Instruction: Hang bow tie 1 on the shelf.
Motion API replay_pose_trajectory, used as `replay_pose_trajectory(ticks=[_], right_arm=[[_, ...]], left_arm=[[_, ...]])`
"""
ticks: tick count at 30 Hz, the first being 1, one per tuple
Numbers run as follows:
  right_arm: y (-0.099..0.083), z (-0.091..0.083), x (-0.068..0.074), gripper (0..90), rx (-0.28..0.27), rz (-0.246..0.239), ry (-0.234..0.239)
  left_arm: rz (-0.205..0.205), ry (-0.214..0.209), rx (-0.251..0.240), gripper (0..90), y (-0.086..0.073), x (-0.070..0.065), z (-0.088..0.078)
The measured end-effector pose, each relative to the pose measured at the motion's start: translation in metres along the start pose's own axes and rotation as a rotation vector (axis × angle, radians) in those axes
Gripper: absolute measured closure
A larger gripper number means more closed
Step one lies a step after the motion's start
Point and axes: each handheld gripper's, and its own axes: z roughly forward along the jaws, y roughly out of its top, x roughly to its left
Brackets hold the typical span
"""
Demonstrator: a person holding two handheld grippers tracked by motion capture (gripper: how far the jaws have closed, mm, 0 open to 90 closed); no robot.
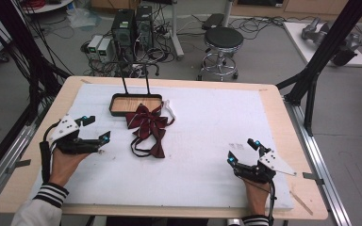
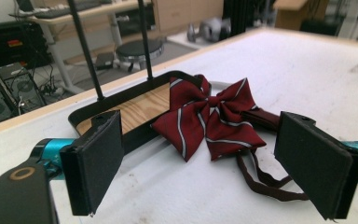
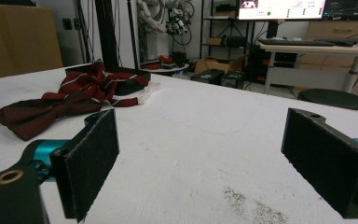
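A dark red bow tie (image 1: 147,123) with thin white stripes lies on the white mat, its upper part overlapping the front edge of a black tray (image 1: 118,111) with a wooden floor. Its strap loops toward me. In the left gripper view the bow tie (image 2: 209,122) lies just past the jaws, draped on the tray (image 2: 135,105). My left gripper (image 1: 96,128) rests left of the bow, open and empty. My right gripper (image 1: 242,151) sits at the mat's front right, open and empty; the bow tie (image 3: 70,100) lies far to its left.
Two thin black posts (image 1: 135,77) rise from the tray's back. A white strap (image 1: 169,109) lies beside the tray's right end. The white mat (image 1: 207,127) covers a wooden table (image 1: 273,94). Behind the table stand a stool (image 1: 222,44) and computer cases (image 1: 132,28).
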Motion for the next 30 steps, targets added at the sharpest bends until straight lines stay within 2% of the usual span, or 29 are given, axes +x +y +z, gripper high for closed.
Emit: replay_pose_trajectory(ticks=[6,8,14,25,30], right_arm=[[0.000,0.000,0.000,10.4,-0.002,0.003,0.000],[0.000,0.000,0.000,10.4,-0.001,0.005,0.000],[0.000,0.000,0.000,10.4,-0.003,0.009,-0.001],[0.000,0.000,0.000,10.4,-0.001,0.009,0.000],[0.000,0.000,-0.001,10.4,-0.009,0.002,-0.002]], left_arm=[[0.029,-0.065,0.095,16.1,0.023,-0.001,0.020],[0.024,-0.089,0.122,16.1,0.029,-0.001,0.027],[0.048,-0.131,0.213,16.1,0.043,-0.006,0.053],[0.070,-0.181,0.356,18.1,0.056,-0.015,0.098],[0.072,-0.172,0.421,18.1,0.060,-0.017,0.115]])
